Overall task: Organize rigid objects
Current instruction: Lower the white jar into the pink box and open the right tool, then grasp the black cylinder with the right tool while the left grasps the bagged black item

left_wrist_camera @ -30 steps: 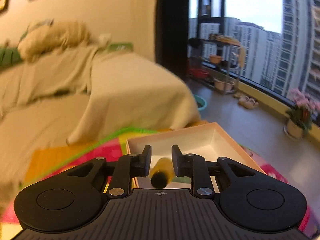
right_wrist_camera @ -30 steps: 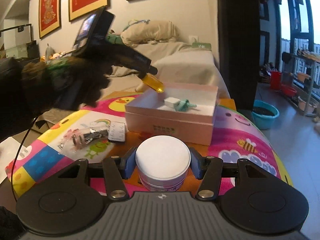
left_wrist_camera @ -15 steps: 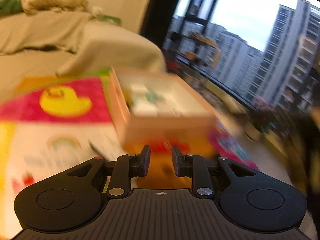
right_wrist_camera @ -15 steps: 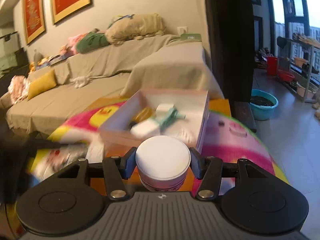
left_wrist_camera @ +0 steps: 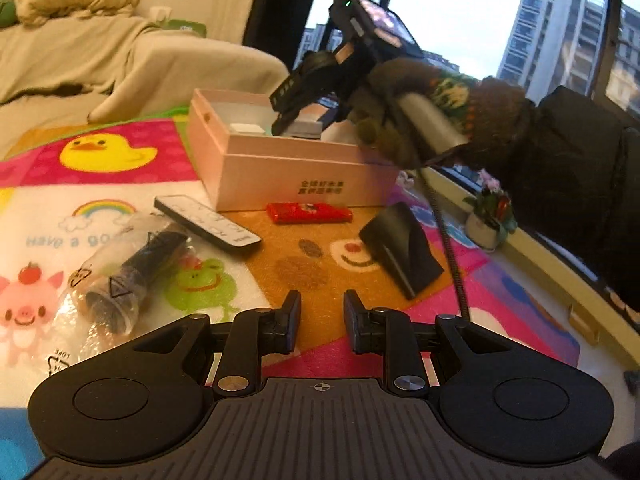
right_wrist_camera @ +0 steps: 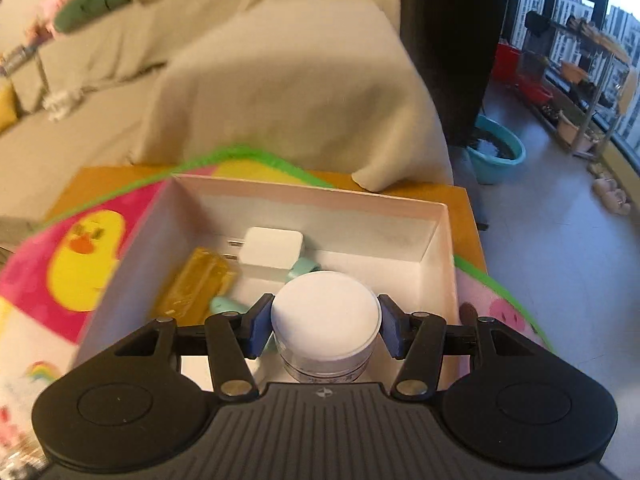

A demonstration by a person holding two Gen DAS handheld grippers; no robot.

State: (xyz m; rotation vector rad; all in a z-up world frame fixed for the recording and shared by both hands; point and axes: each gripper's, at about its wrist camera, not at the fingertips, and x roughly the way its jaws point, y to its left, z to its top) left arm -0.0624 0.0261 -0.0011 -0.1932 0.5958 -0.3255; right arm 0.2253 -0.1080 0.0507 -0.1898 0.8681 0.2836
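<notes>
My right gripper (right_wrist_camera: pixel 325 326) is shut on a white round jar (right_wrist_camera: pixel 325 318) and holds it over the open pink box (right_wrist_camera: pixel 436 248). Inside the box lie a yellow bottle (right_wrist_camera: pixel 196 286), a white charger (right_wrist_camera: pixel 272 248) and a teal item (right_wrist_camera: pixel 304 267). In the left wrist view the right gripper (left_wrist_camera: pixel 304 96) reaches into the pink box (left_wrist_camera: pixel 280 172). My left gripper (left_wrist_camera: pixel 322 320) is open and empty, low over the mat. Before it lie a remote (left_wrist_camera: pixel 206 222), a red flat pack (left_wrist_camera: pixel 310 213), a black wedge-shaped object (left_wrist_camera: pixel 402 248) and a bagged dark cylinder (left_wrist_camera: pixel 132 272).
The colourful play mat (left_wrist_camera: pixel 120 148) covers a low table. A beige covered sofa (right_wrist_camera: pixel 260 64) stands behind. A teal basin (right_wrist_camera: pixel 496 154) and a shelf (right_wrist_camera: pixel 580 64) stand on the floor by the window. A potted plant (left_wrist_camera: pixel 488 212) sits at the right.
My left gripper let go of the yellow bottle in the box and pulled back to the mat. My right gripper carried the jar forward over the box.
</notes>
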